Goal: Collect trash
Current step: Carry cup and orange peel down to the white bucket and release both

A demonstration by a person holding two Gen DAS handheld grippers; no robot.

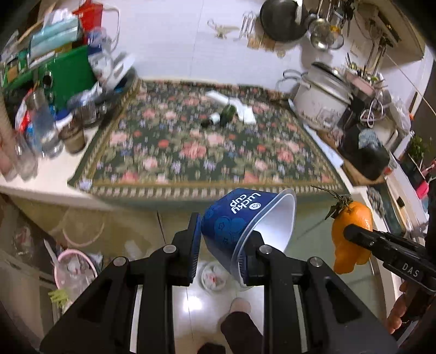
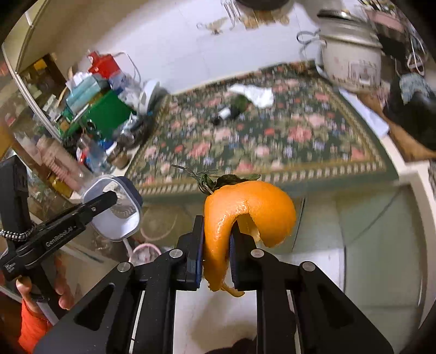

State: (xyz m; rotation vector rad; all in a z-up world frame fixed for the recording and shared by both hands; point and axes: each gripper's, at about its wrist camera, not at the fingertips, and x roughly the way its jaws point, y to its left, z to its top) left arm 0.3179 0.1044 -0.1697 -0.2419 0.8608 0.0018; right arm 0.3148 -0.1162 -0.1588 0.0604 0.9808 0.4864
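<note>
Both wrist views look steeply down past the counter edge, out over the floor.

Your left camera faces along its fingers at the floral mat [image 1: 207, 141], well off; your right camera sees that mat [image 2: 272, 141] from further right. Both share the rice cooker [image 1: 321, 100] [image 2: 351, 62], and each catches the other gripper at its edge.

Floral cloth [image 1: 190, 141] spread over my counter, white rice cooker [image 1: 320, 102] at its far right corner, black wok [image 1: 283, 20] hanging on the tiled wall, green board [image 1: 72, 72] among clutter on the left, pink basket [image 1: 72, 272] on the floor below me
</note>
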